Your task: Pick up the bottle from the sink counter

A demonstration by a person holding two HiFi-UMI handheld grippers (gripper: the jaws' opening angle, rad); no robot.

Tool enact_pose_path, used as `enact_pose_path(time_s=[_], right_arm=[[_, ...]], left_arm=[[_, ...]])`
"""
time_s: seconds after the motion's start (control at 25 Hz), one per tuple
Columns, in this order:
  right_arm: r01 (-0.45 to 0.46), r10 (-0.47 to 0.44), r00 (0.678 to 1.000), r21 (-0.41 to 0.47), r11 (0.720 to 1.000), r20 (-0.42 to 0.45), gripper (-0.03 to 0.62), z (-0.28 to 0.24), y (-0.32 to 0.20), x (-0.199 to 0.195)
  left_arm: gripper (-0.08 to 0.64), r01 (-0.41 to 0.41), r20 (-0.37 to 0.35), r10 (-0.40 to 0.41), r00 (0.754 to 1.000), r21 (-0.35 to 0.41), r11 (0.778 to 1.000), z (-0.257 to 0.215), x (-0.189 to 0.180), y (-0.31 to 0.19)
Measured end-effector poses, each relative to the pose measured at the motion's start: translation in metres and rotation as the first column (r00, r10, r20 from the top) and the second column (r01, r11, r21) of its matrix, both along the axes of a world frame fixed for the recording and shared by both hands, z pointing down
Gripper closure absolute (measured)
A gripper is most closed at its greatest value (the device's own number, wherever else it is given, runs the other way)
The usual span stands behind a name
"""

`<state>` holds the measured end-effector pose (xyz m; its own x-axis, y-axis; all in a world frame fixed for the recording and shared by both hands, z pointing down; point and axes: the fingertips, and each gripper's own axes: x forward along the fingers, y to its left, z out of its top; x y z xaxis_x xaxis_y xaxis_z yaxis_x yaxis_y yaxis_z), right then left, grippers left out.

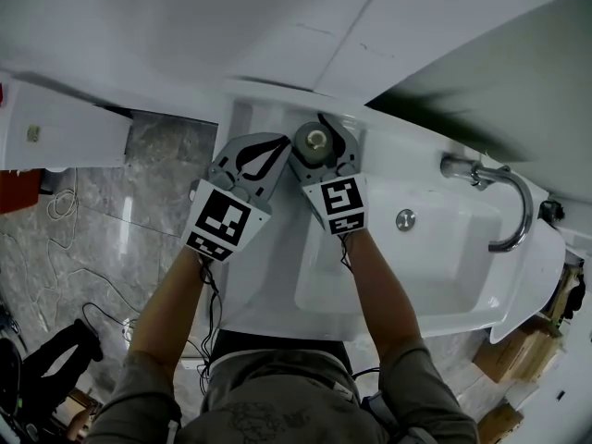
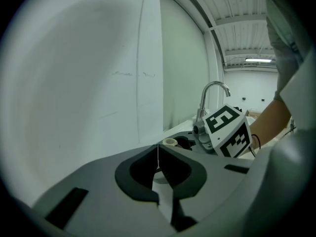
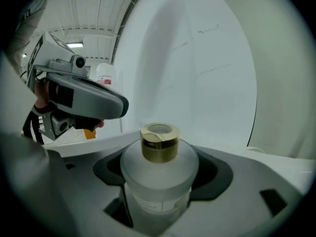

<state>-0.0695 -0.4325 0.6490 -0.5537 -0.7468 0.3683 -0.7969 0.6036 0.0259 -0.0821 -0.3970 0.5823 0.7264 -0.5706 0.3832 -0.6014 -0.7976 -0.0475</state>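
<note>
White sink counter (image 1: 268, 285). The left gripper (image 2: 158, 149) hangs over its back left corner, fingers pressed together on nothing. Just right of it, the right gripper (image 1: 322, 151) is clamped on the frosted, gold-capped bottle (image 3: 158, 169), upright near the back edge.

entry: washroom mock-up standing inside a large hall or workshop.
fixtures: white sink (image 1: 435, 266) moulded into a white surface (image 1: 268, 276); chrome swan-neck faucet (image 1: 514, 202); round metal drain plug (image 1: 405, 218); plain white wall panels (image 1: 185, 26) behind the basin.
surroundings: grey marbled floor (image 1: 139, 174) with loose cables (image 1: 63, 203) lying on it; cardboard boxes (image 1: 507, 357) near the sink's far end.
overhead, in the left gripper view: high ribbed ceiling (image 2: 237, 31) with a long strip light (image 2: 256, 60), more industrial than domestic.
</note>
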Motion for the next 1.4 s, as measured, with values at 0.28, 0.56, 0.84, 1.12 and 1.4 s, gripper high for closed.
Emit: enact_pose_path(time_s=[0.28,0.56,0.84,1.12,1.4], right_arm=[[0.071,-0.071,0.997,0.003,0.997,-0.003,0.259,-0.001,0.006,-0.007],[0.155,-0.154,0.988,0.007,0.988,-0.005,0.259,-0.001,0.017,-0.017],[0.246,-0.246,0.969,0.009,0.969,-0.01,0.259,-0.002,0.031,-0.028],[0.294,-0.294,0.956,0.006,0.956,-0.003,0.259,-0.001,0.036,-0.032],[0.285,-0.284,0.959,0.019,0.958,-0.012,0.259,-0.001,0.039,-0.033]], left_arm=[[0.538,-0.134,0.002,0.134,0.991,0.074,0.988,-0.005,0.019,0.008],[0.377,-0.233,0.002,0.233,0.972,-0.002,0.972,0.002,0.035,0.015],[0.367,-0.231,0.077,0.231,0.97,-0.002,0.973,0.019,0.037,0.013],[0.383,-0.225,-0.006,0.225,0.974,-0.022,0.974,0.024,0.042,0.016],[0.408,-0.202,-0.019,0.202,0.979,0.009,0.979,0.023,0.041,0.021]])
